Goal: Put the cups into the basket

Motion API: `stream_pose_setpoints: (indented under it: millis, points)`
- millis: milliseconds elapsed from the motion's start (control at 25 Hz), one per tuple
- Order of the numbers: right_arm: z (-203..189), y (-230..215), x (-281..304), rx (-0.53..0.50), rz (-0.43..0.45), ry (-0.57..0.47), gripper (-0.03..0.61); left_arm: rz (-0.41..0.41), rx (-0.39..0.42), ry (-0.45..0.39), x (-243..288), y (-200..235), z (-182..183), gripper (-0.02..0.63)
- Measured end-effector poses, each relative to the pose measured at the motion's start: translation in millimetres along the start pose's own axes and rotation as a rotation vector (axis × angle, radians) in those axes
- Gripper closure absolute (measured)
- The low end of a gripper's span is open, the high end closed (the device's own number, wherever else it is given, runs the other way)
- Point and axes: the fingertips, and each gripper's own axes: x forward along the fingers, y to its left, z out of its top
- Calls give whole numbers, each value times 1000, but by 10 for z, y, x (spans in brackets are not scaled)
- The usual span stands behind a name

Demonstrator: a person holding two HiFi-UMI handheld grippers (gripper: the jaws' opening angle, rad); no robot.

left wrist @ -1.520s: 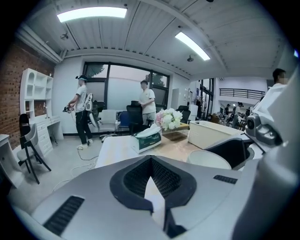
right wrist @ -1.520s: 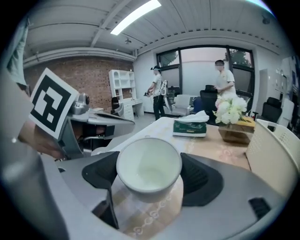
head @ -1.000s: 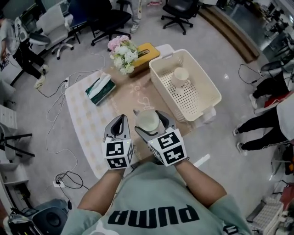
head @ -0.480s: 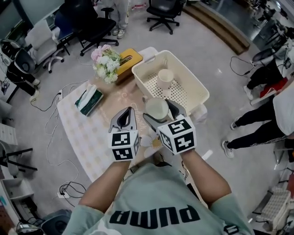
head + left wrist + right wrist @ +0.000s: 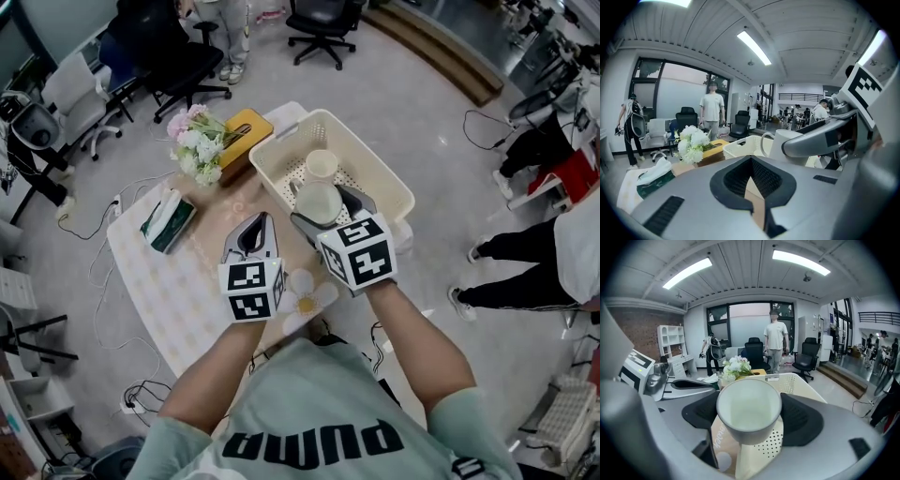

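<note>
Cup (image 5: 317, 204) in right gripper (image 5: 323, 197) hides basket (image 5: 375, 161) floor.

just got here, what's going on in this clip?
A person holds tongs in each hand. The right tongs grip a white cup over the near end of the basket, which has another cup inside. The left tongs are shut and empty above the table.
</note>
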Motion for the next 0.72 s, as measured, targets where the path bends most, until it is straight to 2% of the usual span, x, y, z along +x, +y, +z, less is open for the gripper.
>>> stream_pose_setpoints:
  millis: [440, 720]
  points:
    - [18, -189, 427, -29, 63, 34, 192, 4, -15, 30, 378, -14, -59, 615]
    - [-241, -286, 629, -48, 98, 103, 192, 3, -23, 55, 537, -25, -122, 616]
